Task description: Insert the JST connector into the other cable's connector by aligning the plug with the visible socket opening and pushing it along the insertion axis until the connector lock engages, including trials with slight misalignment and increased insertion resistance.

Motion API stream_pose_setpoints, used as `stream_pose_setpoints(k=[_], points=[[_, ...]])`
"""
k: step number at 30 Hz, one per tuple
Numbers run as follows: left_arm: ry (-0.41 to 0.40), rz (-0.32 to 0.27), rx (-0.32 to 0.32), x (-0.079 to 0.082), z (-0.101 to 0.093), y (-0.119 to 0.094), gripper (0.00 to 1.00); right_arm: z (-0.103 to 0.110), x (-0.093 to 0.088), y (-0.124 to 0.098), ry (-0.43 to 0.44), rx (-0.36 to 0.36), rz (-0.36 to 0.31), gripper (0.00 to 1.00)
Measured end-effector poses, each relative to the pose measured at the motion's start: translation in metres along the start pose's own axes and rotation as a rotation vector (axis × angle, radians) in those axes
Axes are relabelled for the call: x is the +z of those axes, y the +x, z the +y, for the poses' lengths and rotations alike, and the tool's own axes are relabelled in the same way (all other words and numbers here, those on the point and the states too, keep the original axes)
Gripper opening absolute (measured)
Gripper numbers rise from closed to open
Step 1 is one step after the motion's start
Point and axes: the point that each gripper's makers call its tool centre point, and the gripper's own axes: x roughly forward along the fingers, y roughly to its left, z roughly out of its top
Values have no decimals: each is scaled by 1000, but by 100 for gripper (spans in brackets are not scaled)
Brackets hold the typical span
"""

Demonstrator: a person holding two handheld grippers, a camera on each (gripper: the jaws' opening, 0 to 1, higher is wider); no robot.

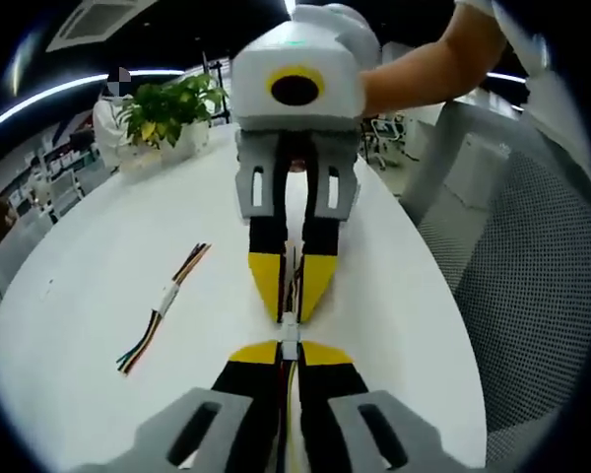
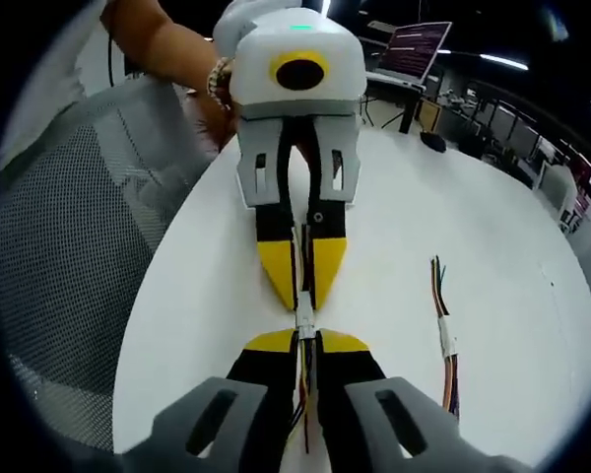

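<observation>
L yellow-tipped gripper (image 1: 288,347) and R yellow-tipped gripper (image 2: 305,340) are each clamping a multicolour cable, tip to tip, small white JST connector (image 1: 290,325) meeting between them over the round white table (image 1: 98,256), mid-table. Connector's looking tiny, light, brittle; wires floppy, so gripping close behind the housings seems best. A spare wire bundle (image 1: 164,307) is lying nearer the edge.

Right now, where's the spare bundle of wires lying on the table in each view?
Left gripper view: the spare bundle of wires lies on the white table, left of the two grippers meeting tip to tip, below the potted plant.
Right gripper view: the bundle lies on the table, right of the meeting grippers.
Shared landmark: the small white connector between the yellow tips.
</observation>
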Motion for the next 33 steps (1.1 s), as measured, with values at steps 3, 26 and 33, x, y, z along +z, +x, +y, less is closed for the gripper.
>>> stream_pose_setpoints(k=[3, 26, 33], points=[[2, -7, 8, 2, 2, -1, 0, -3, 1, -2, 14, -5, -8, 3], [-107, -21, 98, 3, 59, 10, 11, -58, -24, -7, 50, -103, 19, 4], [-137, -29, 105, 2, 56, 6, 13, -56, -25, -10, 83, -107, -1, 5]])
